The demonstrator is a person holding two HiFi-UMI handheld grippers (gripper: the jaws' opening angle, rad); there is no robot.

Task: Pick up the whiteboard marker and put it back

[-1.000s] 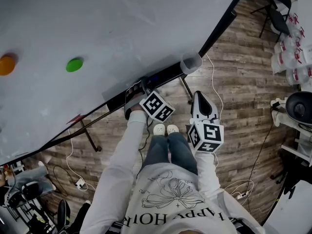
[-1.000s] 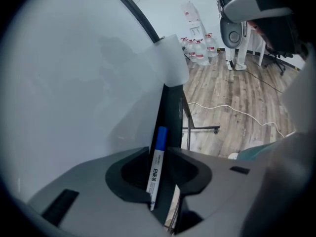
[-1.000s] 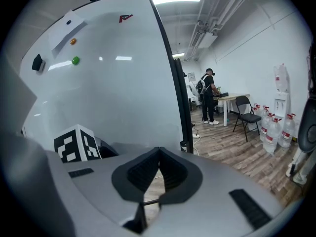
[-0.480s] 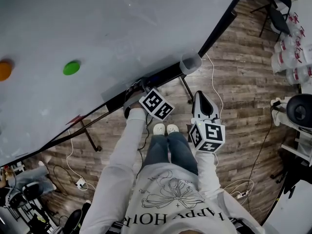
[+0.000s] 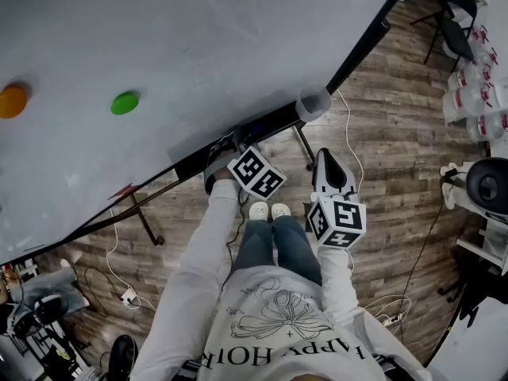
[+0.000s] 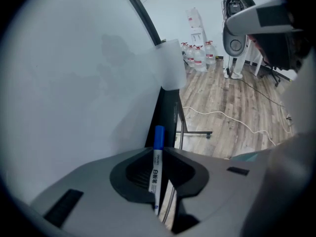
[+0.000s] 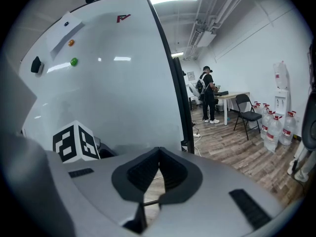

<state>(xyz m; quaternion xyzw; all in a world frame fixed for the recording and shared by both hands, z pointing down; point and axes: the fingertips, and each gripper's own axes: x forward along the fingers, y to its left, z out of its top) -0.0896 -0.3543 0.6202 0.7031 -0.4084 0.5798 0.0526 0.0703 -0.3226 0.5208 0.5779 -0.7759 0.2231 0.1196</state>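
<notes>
My left gripper [image 6: 158, 154] is shut on a white whiteboard marker [image 6: 156, 169] with a blue cap, whose capped end pokes past the jaws toward the board's black bottom ledge [image 6: 165, 117]. In the head view the left gripper [image 5: 230, 145] sits right at that ledge [image 5: 270, 121], below the whiteboard [image 5: 198, 46]. A translucent cup [image 5: 313, 102] hangs on the ledge further right, and the left gripper view shows that cup [image 6: 170, 63] ahead of the marker. My right gripper [image 5: 329, 163] hangs over the floor beside the left one, its jaws closed with nothing between them [image 7: 158, 154].
Green [image 5: 125, 102] and orange [image 5: 12, 101] magnets stick to the board. Cables [image 5: 349, 145] trail over the wood floor by the board's stand legs. Water bottles [image 5: 476, 94] and a chair [image 5: 448, 18] are at the right. A person [image 7: 207, 90] stands far off by a table.
The left gripper with the marker has stayed at the ledge, shifting only slightly. The right gripper has not visibly moved.
</notes>
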